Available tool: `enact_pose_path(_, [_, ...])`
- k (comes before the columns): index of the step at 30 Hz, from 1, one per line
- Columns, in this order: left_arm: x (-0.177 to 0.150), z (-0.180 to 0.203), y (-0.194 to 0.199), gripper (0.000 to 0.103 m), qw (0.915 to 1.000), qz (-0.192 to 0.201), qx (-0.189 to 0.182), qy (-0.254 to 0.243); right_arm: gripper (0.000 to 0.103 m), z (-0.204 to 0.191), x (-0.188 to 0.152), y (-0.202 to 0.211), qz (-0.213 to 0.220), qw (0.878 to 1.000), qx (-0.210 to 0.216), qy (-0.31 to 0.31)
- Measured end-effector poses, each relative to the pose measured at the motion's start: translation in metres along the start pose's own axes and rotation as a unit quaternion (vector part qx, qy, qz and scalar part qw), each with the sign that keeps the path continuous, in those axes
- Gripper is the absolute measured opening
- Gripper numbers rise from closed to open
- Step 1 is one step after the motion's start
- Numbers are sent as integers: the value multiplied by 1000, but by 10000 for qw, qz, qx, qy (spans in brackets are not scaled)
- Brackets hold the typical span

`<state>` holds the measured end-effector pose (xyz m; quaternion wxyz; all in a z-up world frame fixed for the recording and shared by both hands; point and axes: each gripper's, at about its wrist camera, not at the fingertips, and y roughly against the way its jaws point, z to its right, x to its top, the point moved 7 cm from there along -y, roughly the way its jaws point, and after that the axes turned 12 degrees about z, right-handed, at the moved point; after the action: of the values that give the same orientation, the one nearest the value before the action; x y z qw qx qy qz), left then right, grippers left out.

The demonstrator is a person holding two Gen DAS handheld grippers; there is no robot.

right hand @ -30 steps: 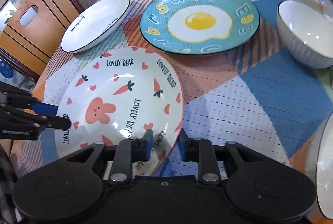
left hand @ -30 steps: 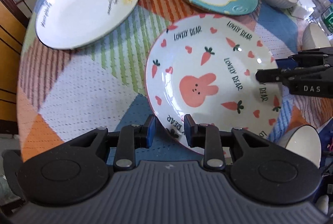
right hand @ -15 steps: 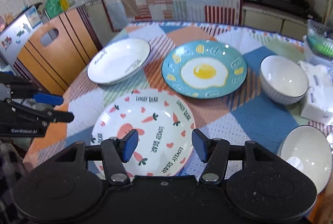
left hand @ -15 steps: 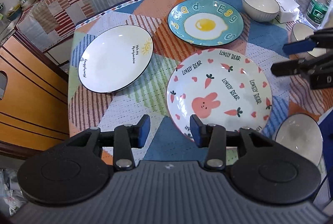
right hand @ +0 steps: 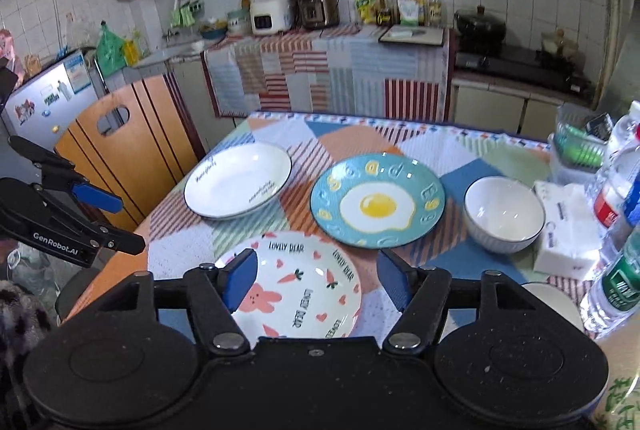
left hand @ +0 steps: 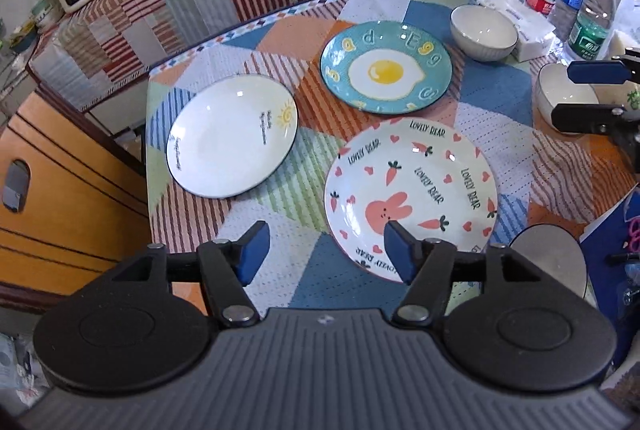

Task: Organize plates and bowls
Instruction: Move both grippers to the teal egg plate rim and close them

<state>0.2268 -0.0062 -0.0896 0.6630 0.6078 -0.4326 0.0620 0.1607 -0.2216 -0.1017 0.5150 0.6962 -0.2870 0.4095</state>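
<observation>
A: Plainly, neither tool holds anything. The left gripper (left hand: 325, 250) hangs with its jaws spread wide above the near edge of the table (left hand: 492, 86), and the right gripper (right hand: 316, 276) has its jaws spread just as wide, raised above the same edge.

B: And the dishes?

A: All on the patchwork cloth, none stacked. The bunny plate (left hand: 412, 190) lies nearest, by the near edge. The egg plate (left hand: 386, 68) sits just beyond it, and the white sun plate (left hand: 234, 136) lies toward the left edge, close to the wooden chair (left hand: 60, 190). A white ribbed bowl (left hand: 483, 32) stands toward the far right, a second bowl (left hand: 566, 98) behind the right gripper's fingers, and a third bowl (left hand: 548, 258) at the near right corner, partly hidden.

B: So what might go wrong from here?

A: Glazed rims are slippery, so a pinch on one edge of the bunny plate would likely let it tilt and slide out. The sun plate being so near the left edge, a nudge could push it off. The water bottles (left hand: 576, 6) crowd the right side, so a wide swing toward the bowls might topple one.
</observation>
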Motion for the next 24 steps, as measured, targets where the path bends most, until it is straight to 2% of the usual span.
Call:
enact_pose_path(12, [49,6,-6,83,9989,396,-187,-160,76,19,18,-3,327,9993,-106,-154])
enact_pose_path(13, [51,7,-9,86,9988,432,-194,-148,79,20,20,-5,349,9991,-125,-183])
enact_pose_path(14, [54,7,-12,87,9986,463,-200,-147,89,22,21,-8,360,9991,-141,-197])
enact_pose_path(16, [58,6,-23,92,9986,482,-180,-120,98,25,23,-17,419,9989,-138,-180])
enact_pose_path(20, [64,0,-54,94,9985,531,-101,-4,98,36,22,-43,395,9988,-237,-149])
enact_pose_path(24, [66,-9,-90,95,9972,622,-132,403,98,54,14,-73,447,9974,-243,-501])
